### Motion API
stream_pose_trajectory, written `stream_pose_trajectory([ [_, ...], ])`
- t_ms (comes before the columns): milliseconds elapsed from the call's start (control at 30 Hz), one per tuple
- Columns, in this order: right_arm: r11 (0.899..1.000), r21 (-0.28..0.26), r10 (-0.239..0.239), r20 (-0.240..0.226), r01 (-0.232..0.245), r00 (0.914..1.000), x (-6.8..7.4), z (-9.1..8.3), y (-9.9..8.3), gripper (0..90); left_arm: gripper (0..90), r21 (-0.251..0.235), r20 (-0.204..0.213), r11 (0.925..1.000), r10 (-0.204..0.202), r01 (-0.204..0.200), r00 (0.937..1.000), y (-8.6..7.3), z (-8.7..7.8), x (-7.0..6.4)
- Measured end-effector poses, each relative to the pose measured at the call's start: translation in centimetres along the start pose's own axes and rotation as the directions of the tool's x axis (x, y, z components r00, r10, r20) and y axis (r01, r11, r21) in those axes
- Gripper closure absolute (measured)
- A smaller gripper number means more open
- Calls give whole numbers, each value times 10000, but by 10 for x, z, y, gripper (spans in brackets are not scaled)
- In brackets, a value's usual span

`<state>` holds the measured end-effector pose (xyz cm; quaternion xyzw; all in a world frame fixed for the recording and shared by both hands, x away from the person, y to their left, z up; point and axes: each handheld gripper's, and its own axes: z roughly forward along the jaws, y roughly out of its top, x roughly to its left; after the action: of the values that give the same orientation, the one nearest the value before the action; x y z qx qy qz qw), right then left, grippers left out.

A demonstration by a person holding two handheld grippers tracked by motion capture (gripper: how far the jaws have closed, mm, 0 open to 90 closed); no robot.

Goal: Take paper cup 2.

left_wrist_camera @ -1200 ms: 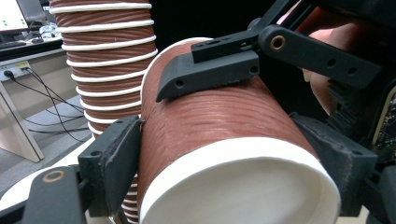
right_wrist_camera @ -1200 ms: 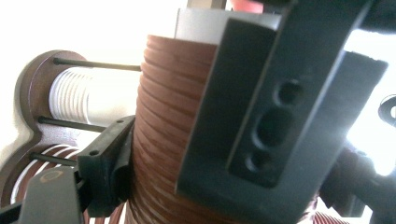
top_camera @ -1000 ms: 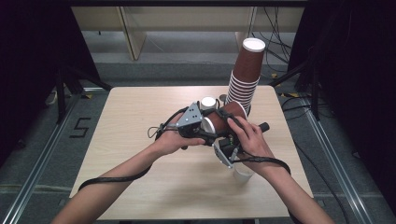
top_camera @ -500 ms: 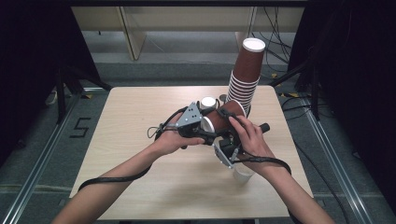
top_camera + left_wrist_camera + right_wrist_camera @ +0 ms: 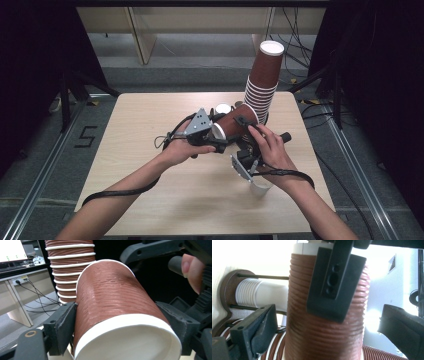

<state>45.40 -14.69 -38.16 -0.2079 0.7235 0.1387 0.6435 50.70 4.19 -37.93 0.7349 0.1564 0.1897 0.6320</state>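
Observation:
A brown ribbed paper cup point(image 5: 231, 124) lies on its side above the table's middle. My left gripper point(image 5: 223, 134) is shut on it. In the left gripper view both pads point(image 5: 63, 326) press the cup point(image 5: 112, 297) near its white-edged end. My right gripper point(image 5: 244, 132) comes in from the near right with its jaws straddling the same cup. In the right gripper view the cup point(image 5: 322, 340) stands between the spread jaws of the right gripper point(image 5: 329, 325), with a gap on each side. The left gripper's black pad point(image 5: 334, 282) lies across the cup.
A tall stack of brown cups point(image 5: 262, 82) stands at the table's back right, close behind the held cup. A white cup point(image 5: 261, 187) sits on the table under the right hand. A small white round thing point(image 5: 222, 108) lies behind the left gripper.

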Motion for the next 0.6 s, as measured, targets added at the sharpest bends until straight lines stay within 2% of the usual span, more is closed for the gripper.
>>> stream_pose_trajectory([
  [33,9999,-49,-119,4,119,9999,-1,0,-1,31,197,20,-55,10000,-28,28,10000,0,-1,1],
  [100,9999,14,130,84,-130,9999,0,-2,-1,34,197,13,-144,10000,-41,41,9999,-1,-2,3],
  [267,9999,73,98,137,-99,9999,-1,-3,-2,45,197,-155,-339,9998,-146,141,9993,-3,-6,5],
  [333,9994,30,352,197,-353,9992,0,-4,-3,47,197,-183,-420,9998,-132,124,9990,-4,-8,7],
  [500,9993,48,382,297,-384,9988,-2,-4,-5,60,196,-357,-628,9992,-188,166,9979,-7,-13,10],
  [600,9969,130,775,232,-778,9967,-2,-5,-7,68,197,-513,-746,9986,-191,153,9970,-7,-16,11],
])
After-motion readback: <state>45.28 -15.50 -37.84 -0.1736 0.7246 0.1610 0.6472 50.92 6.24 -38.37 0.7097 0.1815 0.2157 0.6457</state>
